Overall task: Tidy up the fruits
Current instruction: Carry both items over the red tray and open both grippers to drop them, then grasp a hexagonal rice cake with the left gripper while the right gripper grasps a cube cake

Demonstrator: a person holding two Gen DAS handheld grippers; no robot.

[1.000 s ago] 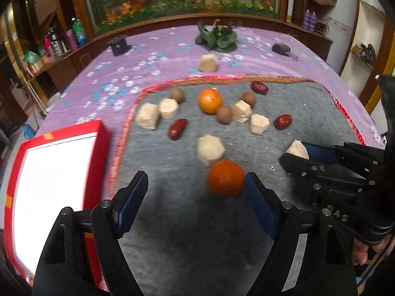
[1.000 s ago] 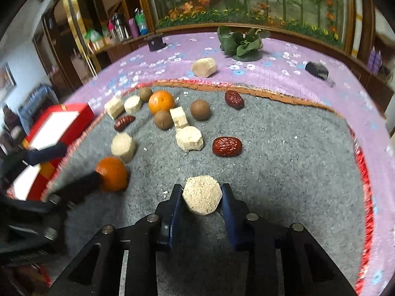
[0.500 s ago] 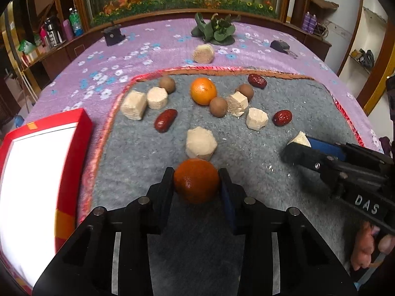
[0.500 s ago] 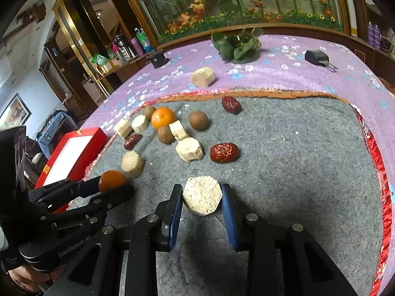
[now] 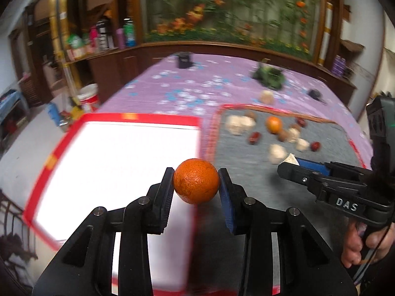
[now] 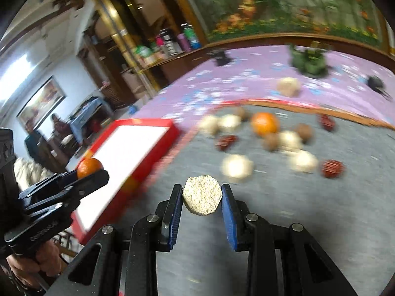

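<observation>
My left gripper point(image 5: 196, 183) is shut on an orange point(image 5: 196, 180) and holds it in the air over the right edge of the red-rimmed white tray point(image 5: 123, 119). It also shows in the right wrist view point(image 6: 90, 170), with its orange point(image 6: 88, 167) over the tray point(image 6: 148, 122). My right gripper point(image 6: 202, 198) is shut on a beige hexagonal cake point(image 6: 201, 194), lifted above the grey mat point(image 6: 321, 209). A second orange point(image 6: 264, 122), red dates point(image 6: 332, 168), brown round fruits point(image 6: 304, 131) and beige cakes point(image 6: 237, 166) lie on the mat.
The mat lies on a purple flowered tablecloth point(image 5: 197, 86). A green plant point(image 5: 269, 76), a black box point(image 5: 184, 59), a dark small item point(image 5: 314, 93) and one more beige cake point(image 6: 288, 86) sit at the far side. A cabinet with bottles point(image 5: 103, 37) stands behind.
My left gripper closed on the orange, lifted it and swung left over the tray. My right gripper, still holding the cake, rose and turned left too.
</observation>
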